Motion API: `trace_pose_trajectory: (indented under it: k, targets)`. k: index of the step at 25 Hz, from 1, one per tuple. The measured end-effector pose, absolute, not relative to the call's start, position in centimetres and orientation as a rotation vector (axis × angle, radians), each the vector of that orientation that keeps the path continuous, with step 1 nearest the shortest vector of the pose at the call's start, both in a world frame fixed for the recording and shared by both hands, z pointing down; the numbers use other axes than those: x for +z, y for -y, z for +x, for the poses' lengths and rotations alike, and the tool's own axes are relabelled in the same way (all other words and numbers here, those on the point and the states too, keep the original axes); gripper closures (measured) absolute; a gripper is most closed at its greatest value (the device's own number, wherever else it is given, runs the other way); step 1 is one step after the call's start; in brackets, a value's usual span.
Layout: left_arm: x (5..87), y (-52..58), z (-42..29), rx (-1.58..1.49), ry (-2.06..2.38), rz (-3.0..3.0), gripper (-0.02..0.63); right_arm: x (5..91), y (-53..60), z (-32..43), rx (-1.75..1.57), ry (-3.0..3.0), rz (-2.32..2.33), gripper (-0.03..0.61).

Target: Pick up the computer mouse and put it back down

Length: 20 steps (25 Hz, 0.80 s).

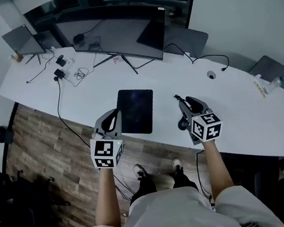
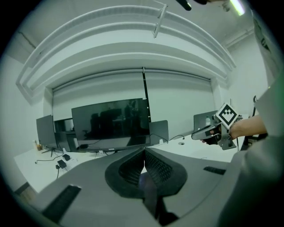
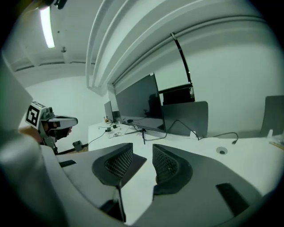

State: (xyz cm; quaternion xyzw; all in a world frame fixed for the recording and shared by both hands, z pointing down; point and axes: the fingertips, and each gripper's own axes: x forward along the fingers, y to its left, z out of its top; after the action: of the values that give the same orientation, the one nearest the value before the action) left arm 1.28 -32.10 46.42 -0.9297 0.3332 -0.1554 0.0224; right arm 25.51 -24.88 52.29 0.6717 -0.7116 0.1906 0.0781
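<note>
A black mouse pad (image 1: 136, 111) lies on the white desk (image 1: 244, 102), between my two grippers. My left gripper (image 1: 112, 115) hovers at the pad's left edge; in the left gripper view its jaws (image 2: 144, 154) meet at the tips with nothing in them. My right gripper (image 1: 184, 104) is to the right of the pad, and the right gripper view shows it (image 3: 143, 156) open, with only bare desk in the gap. A dark rounded shape (image 1: 183, 124) sits just under the right gripper near the desk's front edge. I cannot tell whether that shape is the mouse.
A wide dark monitor (image 1: 111, 34) stands at the back, with a smaller screen (image 1: 21, 40) at the far left. Cables and adapters (image 1: 63, 70) lie on the left of the desk. A round cable port (image 1: 210, 75) is at the right. Wood floor (image 1: 48, 148) lies below the front edge.
</note>
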Motion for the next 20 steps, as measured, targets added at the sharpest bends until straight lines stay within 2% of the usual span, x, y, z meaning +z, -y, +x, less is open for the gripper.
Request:
trace_pose_trajectory:
  k: [6,11,16,20]
  targets:
    - [52.6,35.1,0.6,-0.578,-0.937,-2.987,0.595,61.2,24.2,26.7,0.774,1.824,2.176,0.296]
    - [56.6,36.7,0.6,-0.648,-0.904,-3.035,0.595,67.6,23.2,29.3,0.870,1.575,2.294,0.271]
    - [59.4,36.5,1.1,-0.726,-0.884,-3.056,0.595,72.3,22.0,31.4,0.973,1.348,2.355,0.199]
    - [60.7,36.0,1.4,-0.763,-0.883,-3.061,0.595,74.4,21.9,31.9,1.049,1.272,2.372,0.198]
